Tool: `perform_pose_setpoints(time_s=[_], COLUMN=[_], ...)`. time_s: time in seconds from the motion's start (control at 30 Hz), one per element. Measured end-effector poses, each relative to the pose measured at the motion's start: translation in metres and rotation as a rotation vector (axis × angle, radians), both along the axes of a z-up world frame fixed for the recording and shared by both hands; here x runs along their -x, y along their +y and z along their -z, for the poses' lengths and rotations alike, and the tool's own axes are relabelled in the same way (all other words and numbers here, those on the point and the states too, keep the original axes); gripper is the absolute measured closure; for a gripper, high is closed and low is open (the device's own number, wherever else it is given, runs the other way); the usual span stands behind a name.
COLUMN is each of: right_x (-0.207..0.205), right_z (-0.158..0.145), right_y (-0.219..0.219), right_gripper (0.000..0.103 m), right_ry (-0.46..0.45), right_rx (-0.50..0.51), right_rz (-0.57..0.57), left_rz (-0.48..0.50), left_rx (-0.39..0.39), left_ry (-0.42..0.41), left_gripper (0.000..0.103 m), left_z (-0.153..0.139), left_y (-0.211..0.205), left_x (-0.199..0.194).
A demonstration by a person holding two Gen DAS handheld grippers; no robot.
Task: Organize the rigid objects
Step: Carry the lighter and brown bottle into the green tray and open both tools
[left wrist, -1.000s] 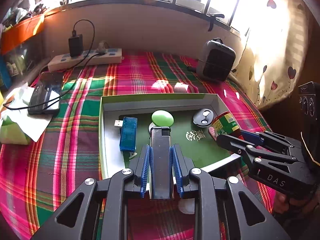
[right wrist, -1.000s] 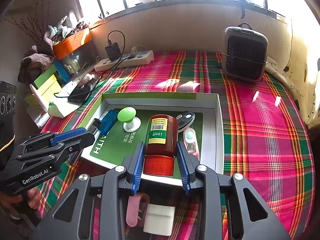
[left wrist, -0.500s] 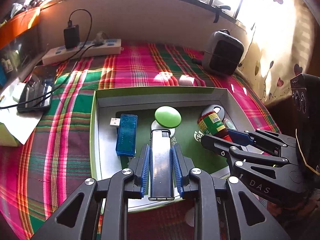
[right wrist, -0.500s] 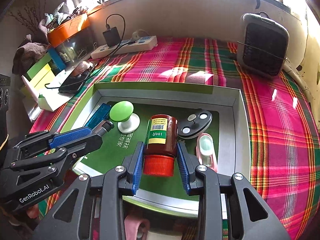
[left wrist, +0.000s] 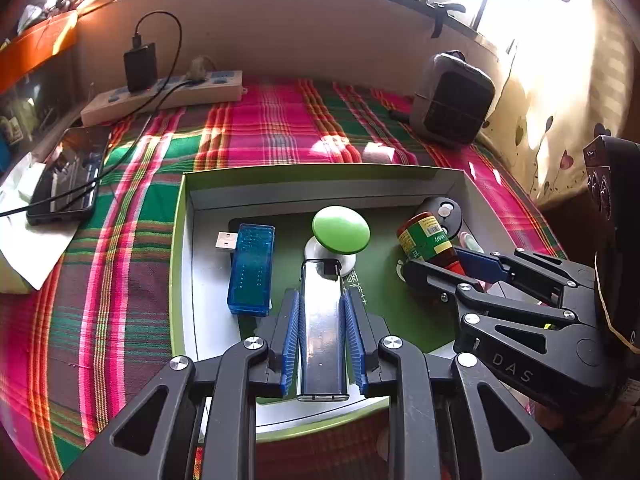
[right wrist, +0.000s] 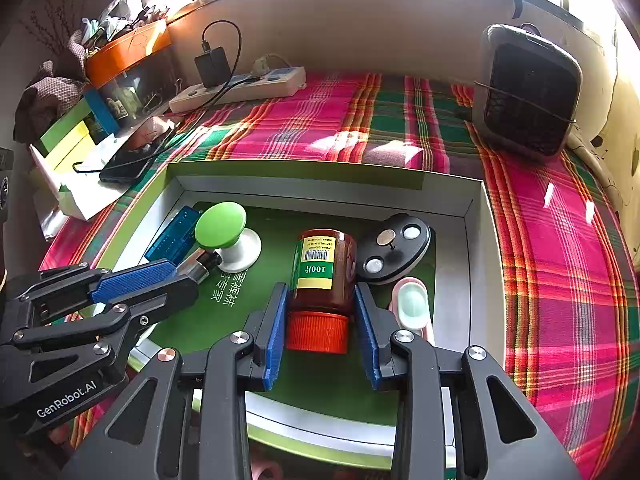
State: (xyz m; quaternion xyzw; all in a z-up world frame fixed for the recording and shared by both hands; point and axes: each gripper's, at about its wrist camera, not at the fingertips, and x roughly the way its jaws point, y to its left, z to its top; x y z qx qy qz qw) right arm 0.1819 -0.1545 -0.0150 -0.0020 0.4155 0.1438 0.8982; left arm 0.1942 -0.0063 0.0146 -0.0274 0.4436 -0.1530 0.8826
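Observation:
A shallow green-rimmed box point(left wrist: 178, 264) point(right wrist: 476, 264) lies on the plaid cloth. My left gripper point(left wrist: 322, 300) is shut on a silver lighter point(left wrist: 322, 336) low over the box floor; in the right wrist view the left gripper point(right wrist: 168, 276) comes in from the left. My right gripper point(right wrist: 320, 312) is shut on a brown bottle point(right wrist: 324, 268) with a red cap, also low in the box; the bottle point(left wrist: 426, 238) shows at the right of the left wrist view. Inside lie a blue USB stick point(left wrist: 251, 268), a green-topped knob point(left wrist: 340, 229) point(right wrist: 221, 225), a black round piece point(right wrist: 394, 249) and a pink holder point(right wrist: 412, 306).
A small grey fan heater point(right wrist: 528, 92) stands at the back right. A power strip point(left wrist: 164, 94) with a black charger runs along the back wall. A phone point(left wrist: 66, 176) on white paper lies left of the box. Cluttered boxes point(right wrist: 80, 124) fill the far left.
Both grippers moved forward and down over the box with their loads; the box now looks larger and nearer. The grips are unchanged.

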Motion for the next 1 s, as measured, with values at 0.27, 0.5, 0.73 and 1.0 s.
perform_pose_setpoints(time_s=[0.27, 0.5, 0.73, 1.0], right_x=[-0.0005, 0.0, 0.0005, 0.003], right_z=[0.0001, 0.0002, 0.0, -0.0021], right_y=[-0.0008, -0.0008, 0.0001, 0.0009], right_gripper=[0.069, 0.069, 0.069, 0.064], right_ry=[-0.009, -0.014, -0.019, -0.027], right_rx=[0.007, 0.008, 0.016, 0.013], right_rz=[0.004, 0.003, 0.003, 0.005], left_rz=[0.008, 0.012, 0.014, 0.01], left_rx=[-0.004, -0.007, -0.011, -0.004], left_ry=[0.005, 0.008, 0.009, 0.007], left_gripper=[0.081, 0.081, 0.081, 0.081], left_z=[0.0027, 0.0039, 0.0048, 0.004], left_y=[-0.003, -0.0043, -0.0047, -0.0047], left_x=[-0.0004, -0.0007, -0.0013, -0.0007])
